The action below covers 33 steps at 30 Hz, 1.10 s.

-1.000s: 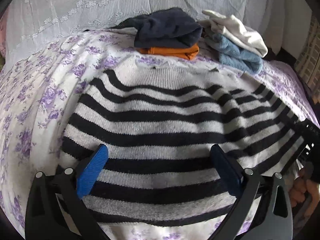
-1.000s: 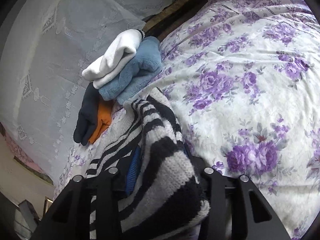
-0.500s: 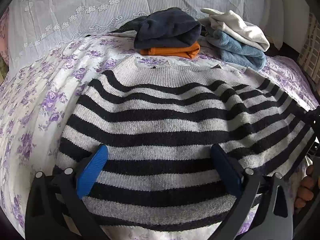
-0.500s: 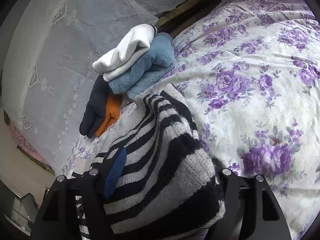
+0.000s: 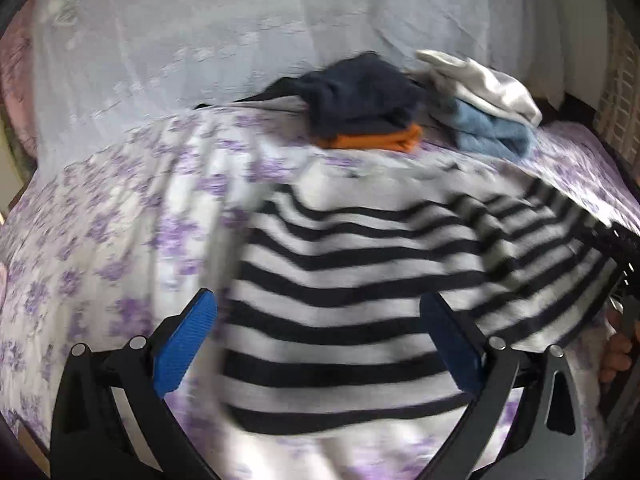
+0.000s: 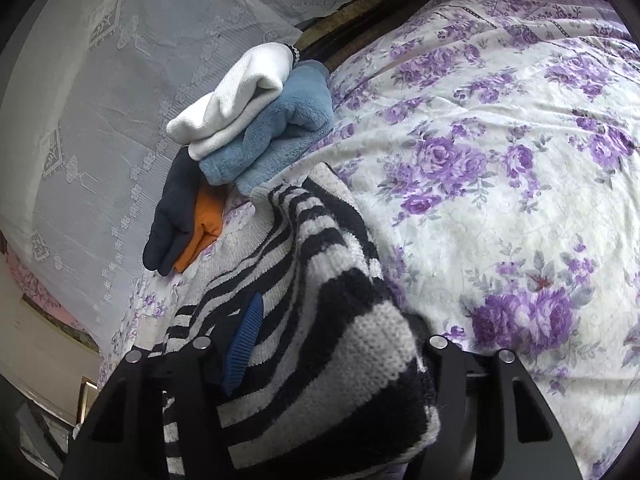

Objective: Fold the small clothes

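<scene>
- The left gripper [image 5: 318, 344] has its jaws spread wide, holding nothing; its blue pads [image 5: 184, 350] hover over the lower part of the striped sweater [image 5: 360, 300].
- Since half a second ago the left wrist view has swung: the sweater now sits further right, blurred, with more floral bedsheet [image 5: 120, 240] bare on the left.
- The navy garment [image 5: 360, 92] on the orange garment [image 5: 372, 140], and the white garment [image 5: 480, 84] on the blue fleece [image 5: 492, 136], remain stacked beyond the sweater's collar.
- The right gripper [image 6: 332, 344] is still clamped on a bunched sweater edge, much as before.
</scene>
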Each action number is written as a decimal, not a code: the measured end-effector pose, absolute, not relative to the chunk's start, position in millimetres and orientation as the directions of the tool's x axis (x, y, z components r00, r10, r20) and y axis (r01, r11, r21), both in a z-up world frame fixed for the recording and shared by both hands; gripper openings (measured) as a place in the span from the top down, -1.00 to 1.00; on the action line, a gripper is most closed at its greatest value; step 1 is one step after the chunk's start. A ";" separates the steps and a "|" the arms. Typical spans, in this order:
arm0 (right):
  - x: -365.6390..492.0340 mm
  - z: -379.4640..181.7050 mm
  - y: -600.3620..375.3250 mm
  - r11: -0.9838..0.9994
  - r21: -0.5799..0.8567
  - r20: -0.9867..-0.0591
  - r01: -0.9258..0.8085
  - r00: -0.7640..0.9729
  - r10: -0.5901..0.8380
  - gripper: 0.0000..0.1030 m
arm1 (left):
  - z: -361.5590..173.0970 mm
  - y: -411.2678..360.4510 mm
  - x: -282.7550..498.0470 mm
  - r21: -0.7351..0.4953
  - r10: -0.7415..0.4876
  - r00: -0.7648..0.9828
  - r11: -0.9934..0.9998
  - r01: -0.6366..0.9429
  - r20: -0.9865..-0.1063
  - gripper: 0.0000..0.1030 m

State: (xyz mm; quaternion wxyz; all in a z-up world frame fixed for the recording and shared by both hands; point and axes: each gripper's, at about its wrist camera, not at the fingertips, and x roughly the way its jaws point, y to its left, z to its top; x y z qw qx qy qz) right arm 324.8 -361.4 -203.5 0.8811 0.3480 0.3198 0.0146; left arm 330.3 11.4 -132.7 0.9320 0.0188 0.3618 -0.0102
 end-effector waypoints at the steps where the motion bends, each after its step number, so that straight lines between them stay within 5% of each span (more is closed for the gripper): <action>1: 325.7 -203.4 -360.9 0.760 0.620 -0.555 0.197 0.794 0.247 -0.17 | -135.8 20.0 334.9 0.009 -0.001 0.725 1.000 0.010 -0.689 -0.92; 6: 322.3 -203.8 -364.0 0.744 0.641 -0.532 0.188 0.808 0.255 -0.10 | -172.4 43.9 363.8 -0.071 -0.017 0.600 0.995 -0.066 -0.800 -0.92; 8: 318.6 -206.1 -368.6 0.726 0.654 -0.532 0.212 0.812 0.241 0.22 | -170.5 43.3 363.5 -0.067 -0.012 0.606 0.995 -0.069 -0.795 -0.92; 10: 315.9 -209.1 -374.4 0.697 0.680 -0.521 0.227 0.819 0.242 0.31 | -170.7 42.6 363.5 -0.061 -0.006 0.609 0.996 -0.070 -0.793 -0.92; 26: 301.6 -179.9 -353.0 0.785 0.596 -0.472 0.170 0.865 0.171 0.40 | -148.0 21.8 340.3 -0.064 -0.058 0.685 0.998 0.017 -0.726 -0.92; 33: 300.2 -169.6 -339.5 0.828 0.540 -0.475 0.154 0.868 0.148 0.40 | -141.5 -16.2 369.0 -0.101 -0.113 0.616 0.993 0.054 -0.779 -0.92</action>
